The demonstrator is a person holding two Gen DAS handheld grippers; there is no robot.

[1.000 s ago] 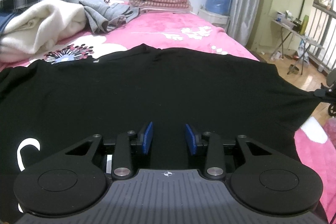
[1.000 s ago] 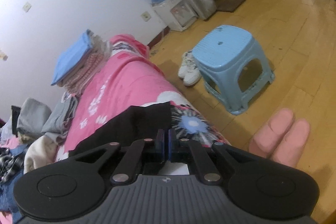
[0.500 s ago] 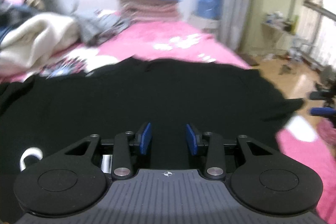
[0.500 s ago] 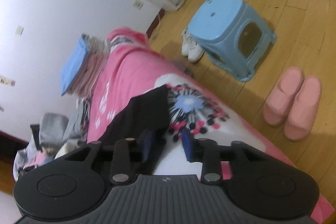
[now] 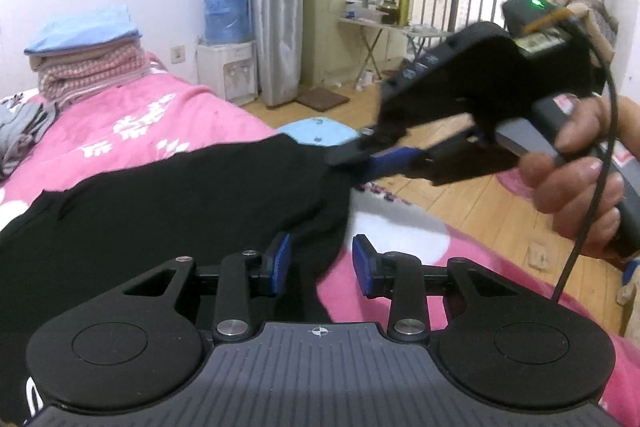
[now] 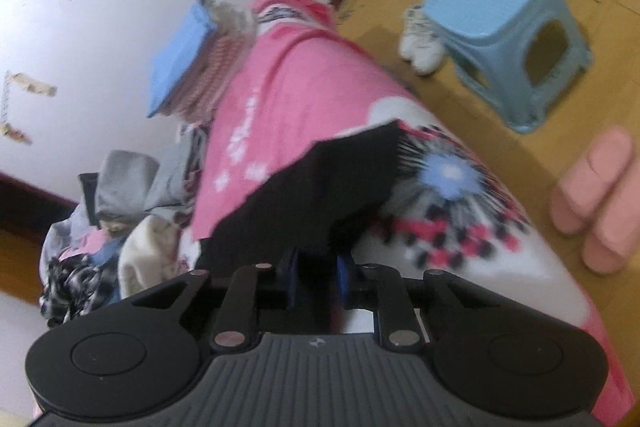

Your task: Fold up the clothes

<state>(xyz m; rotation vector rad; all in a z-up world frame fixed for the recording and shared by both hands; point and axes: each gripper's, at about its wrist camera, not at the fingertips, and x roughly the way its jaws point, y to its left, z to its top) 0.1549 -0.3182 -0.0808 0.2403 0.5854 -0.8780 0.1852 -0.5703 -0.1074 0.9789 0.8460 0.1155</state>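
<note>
A black garment (image 5: 160,211) lies spread on the pink bed cover (image 5: 140,123). My left gripper (image 5: 320,263) hovers over its right edge; the jaws are closing slightly but still apart, with the cloth's edge lying loose under them. A hand (image 5: 572,179) holds my right gripper (image 5: 352,161) at the garment's right corner. In the right wrist view the black garment (image 6: 320,187) funnels into my right gripper (image 6: 316,271). Its jaws are closing, and the bunched cloth fills the gap between the blue pads.
A folded stack (image 5: 88,55) sits at the far end of the bed, and unfolded clothes (image 6: 120,219) are heaped by the wall. Beside the bed stand a blue stool (image 6: 508,39), white shoes (image 6: 420,43) and pink slippers (image 6: 596,195). A water dispenser (image 5: 228,39) stands by the curtain.
My right gripper let go of the corner, opened wide, then closed in on the cloth again. My left gripper swung right, from the garment's middle to its right edge.
</note>
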